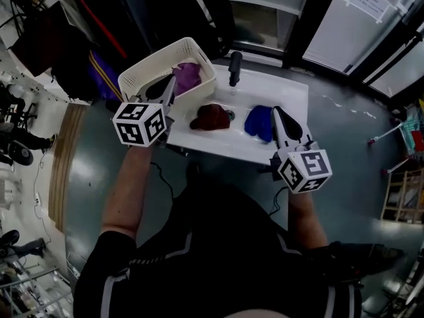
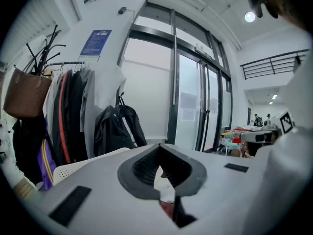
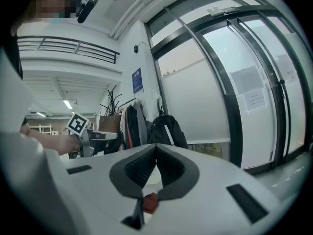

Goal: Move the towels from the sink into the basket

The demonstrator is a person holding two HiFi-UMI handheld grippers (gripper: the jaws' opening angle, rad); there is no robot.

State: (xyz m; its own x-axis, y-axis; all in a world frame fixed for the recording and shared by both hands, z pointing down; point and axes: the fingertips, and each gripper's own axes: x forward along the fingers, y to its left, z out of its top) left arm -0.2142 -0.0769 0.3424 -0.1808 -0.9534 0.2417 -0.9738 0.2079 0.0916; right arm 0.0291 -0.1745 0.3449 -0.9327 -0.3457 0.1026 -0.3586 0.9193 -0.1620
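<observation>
Resting in basket [image 1: 159,58]: purple towel [image 1: 187,77]; maroon towel [image 1: 212,116], blue towel [image 1: 260,122] lay in sink [image 1: 278,88]. Left hand-held gripper [image 1: 171,80], right hand-held gripper [image 1: 277,110] were closed, empty.

Three cloth towels: purple towel [image 1: 187,76], dark red towel [image 1: 212,116], blue towel [image 1: 260,122]. One white perforated plastic basket [image 1: 147,68]; one white sink [image 1: 286,91].

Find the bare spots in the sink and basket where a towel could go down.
Free: the sink's far right corner, right of the faucet, behind the blue towel; the strip along its near edge, before the red towel; the basket's left part, beside the purple towel. Crowded: the sink's middle, where red and blue towels lie close.
</observation>
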